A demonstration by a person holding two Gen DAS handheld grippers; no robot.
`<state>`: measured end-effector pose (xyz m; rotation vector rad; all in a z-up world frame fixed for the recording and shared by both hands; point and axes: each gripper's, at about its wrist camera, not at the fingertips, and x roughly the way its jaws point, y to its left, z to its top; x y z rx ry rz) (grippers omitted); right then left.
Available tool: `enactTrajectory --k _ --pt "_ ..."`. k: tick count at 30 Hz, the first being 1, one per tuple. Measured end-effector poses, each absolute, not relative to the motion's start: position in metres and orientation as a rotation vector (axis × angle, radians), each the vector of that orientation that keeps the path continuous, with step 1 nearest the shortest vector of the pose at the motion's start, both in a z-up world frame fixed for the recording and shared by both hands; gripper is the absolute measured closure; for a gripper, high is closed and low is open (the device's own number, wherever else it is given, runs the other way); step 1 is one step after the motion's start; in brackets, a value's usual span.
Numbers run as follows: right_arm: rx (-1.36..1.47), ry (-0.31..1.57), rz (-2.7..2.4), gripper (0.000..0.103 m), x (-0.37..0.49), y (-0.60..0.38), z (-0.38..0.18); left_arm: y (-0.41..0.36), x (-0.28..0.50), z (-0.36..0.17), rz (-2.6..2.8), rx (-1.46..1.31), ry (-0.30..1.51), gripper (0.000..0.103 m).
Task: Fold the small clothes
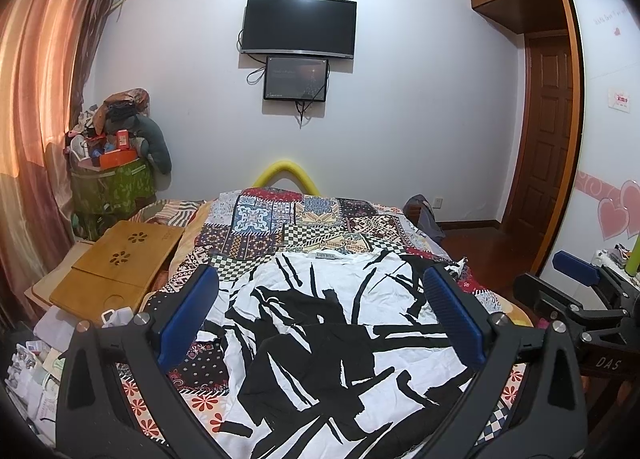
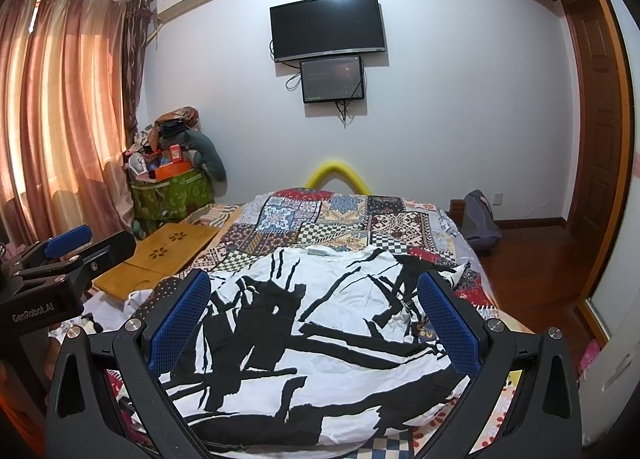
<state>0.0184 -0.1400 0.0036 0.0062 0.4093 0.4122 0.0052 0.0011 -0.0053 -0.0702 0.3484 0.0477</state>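
A white garment with black brush-stroke print [image 1: 320, 339] lies spread and wrinkled on the patchwork bedspread [image 1: 280, 223]. It also shows in the right wrist view [image 2: 320, 323], its collar label toward the far end. My left gripper [image 1: 320, 283] is open and empty, held above the garment's near part. My right gripper [image 2: 314, 287] is open and empty too, above the garment. The right gripper shows at the right edge of the left wrist view [image 1: 576, 271]. The left gripper shows at the left edge of the right wrist view [image 2: 68, 243].
A bamboo lap desk [image 1: 116, 271] lies on the bed's left side, with papers and clutter [image 1: 36, 371] beside it. A green bag piled with things [image 1: 112, 179] stands by the curtain. A grey bag [image 2: 478, 219] sits on the wooden floor at the right.
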Motion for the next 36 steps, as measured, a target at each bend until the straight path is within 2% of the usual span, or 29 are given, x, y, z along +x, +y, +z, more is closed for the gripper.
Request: enactTrajectory --k 7,16,28,36 --pt "-0.003 0.42 0.42 0.0 0.027 -0.137 0.001 0.004 0.013 -0.007 0.055 -0.067 0.352 0.0" --pt "-0.047 0.45 0.42 0.0 0.068 -0.133 -0.006 0.036 0.068 -0.018 0.079 -0.101 0.422 0.0" --pt "-0.118 0.529 0.455 0.0 0.168 -0.129 -0.015 0.084 0.191 -0.032 0.16 -0.061 0.535 0.0" --pt "-0.133 0.705 0.468 0.0 0.261 -0.139 -0.044 0.125 0.297 -0.088 0.142 -0.064 0.775 0.0"
